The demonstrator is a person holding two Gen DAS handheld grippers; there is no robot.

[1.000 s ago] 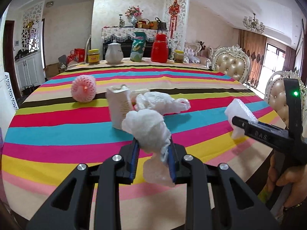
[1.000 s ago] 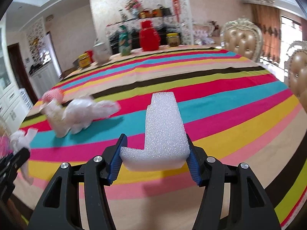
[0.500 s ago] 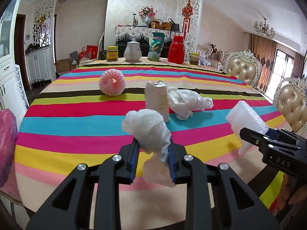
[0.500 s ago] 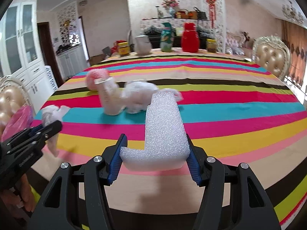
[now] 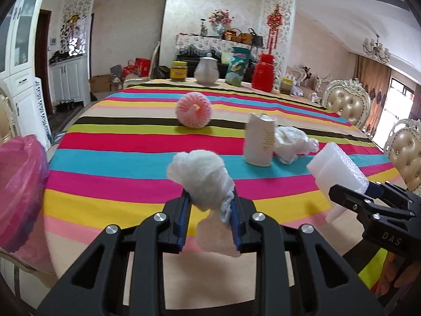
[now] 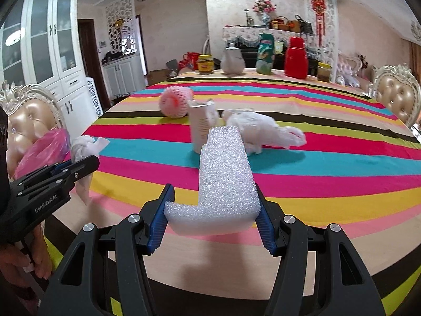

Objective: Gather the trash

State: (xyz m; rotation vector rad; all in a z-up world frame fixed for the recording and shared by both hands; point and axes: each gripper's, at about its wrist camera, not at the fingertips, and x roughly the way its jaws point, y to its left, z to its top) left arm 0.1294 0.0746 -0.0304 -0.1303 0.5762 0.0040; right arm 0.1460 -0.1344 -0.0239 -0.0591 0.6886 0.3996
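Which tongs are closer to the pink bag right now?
Left. The left tongs are beside the pink bag, holding a tissue wad; the right tongs are farther off, gripping a foam block.

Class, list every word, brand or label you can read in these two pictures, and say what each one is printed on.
"DAS": on the right claw body.
"GenRobot.AI": on the left claw body.
Gold script on the white carton: too blurred to read.
Labels on the yellow jar and green bag: too small to read.

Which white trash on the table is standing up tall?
The paper carton stands upright; the crumpled plastic bag beside it lies slumped on the striped tablecloth.
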